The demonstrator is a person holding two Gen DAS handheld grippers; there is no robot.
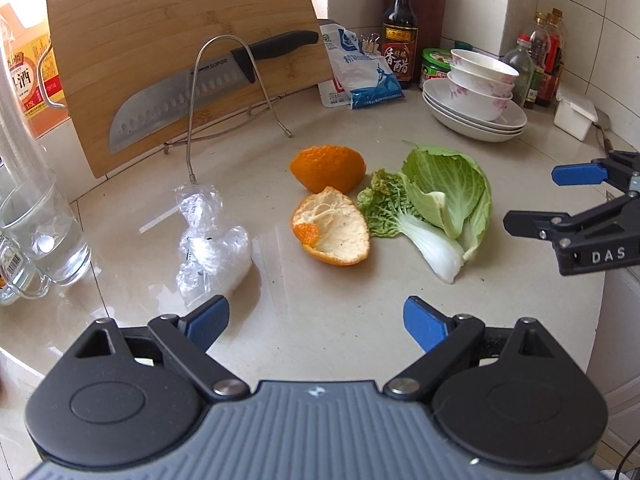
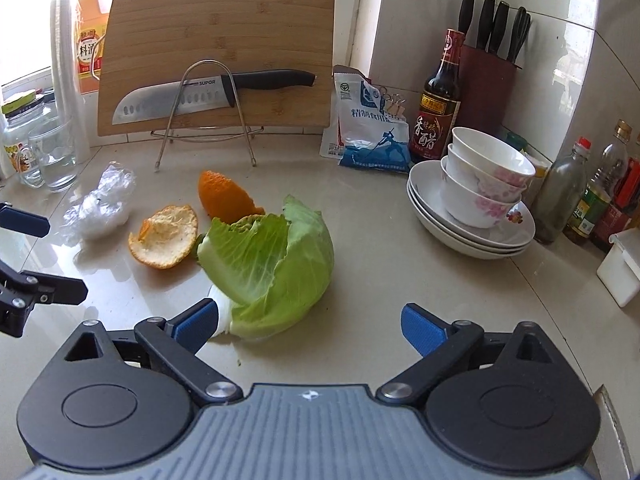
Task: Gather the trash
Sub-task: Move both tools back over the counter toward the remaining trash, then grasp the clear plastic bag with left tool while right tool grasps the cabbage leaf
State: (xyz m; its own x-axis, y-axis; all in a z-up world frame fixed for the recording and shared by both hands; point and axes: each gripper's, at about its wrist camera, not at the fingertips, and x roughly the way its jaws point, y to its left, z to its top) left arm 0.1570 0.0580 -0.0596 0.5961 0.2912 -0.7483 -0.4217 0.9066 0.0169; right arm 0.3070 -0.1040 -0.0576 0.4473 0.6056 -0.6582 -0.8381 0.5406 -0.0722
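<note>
On the pale counter lie two orange peels [image 1: 330, 224] [image 2: 166, 236], green cabbage leaves [image 1: 448, 196] [image 2: 276, 264] and a crumpled clear plastic wrap [image 1: 208, 244] [image 2: 100, 208]. My left gripper [image 1: 316, 322] is open and empty, just short of the peels, with the plastic by its left finger. My right gripper [image 2: 310, 326] is open and empty, right in front of the cabbage leaves, its left fingertip [image 2: 198, 322] close to the white stalk. The right gripper also shows in the left wrist view [image 1: 556, 196], to the right of the cabbage.
A bamboo cutting board [image 2: 218, 56] with a knife [image 2: 200, 94] stands on a wire rack at the back. A salt bag [image 2: 368, 132], a vinegar bottle [image 2: 440, 100], stacked bowls on plates [image 2: 480, 204], condiment bottles [image 2: 584, 196] and a white box [image 2: 622, 268] are on the right. Glass mugs [image 1: 36, 236] stand at the left.
</note>
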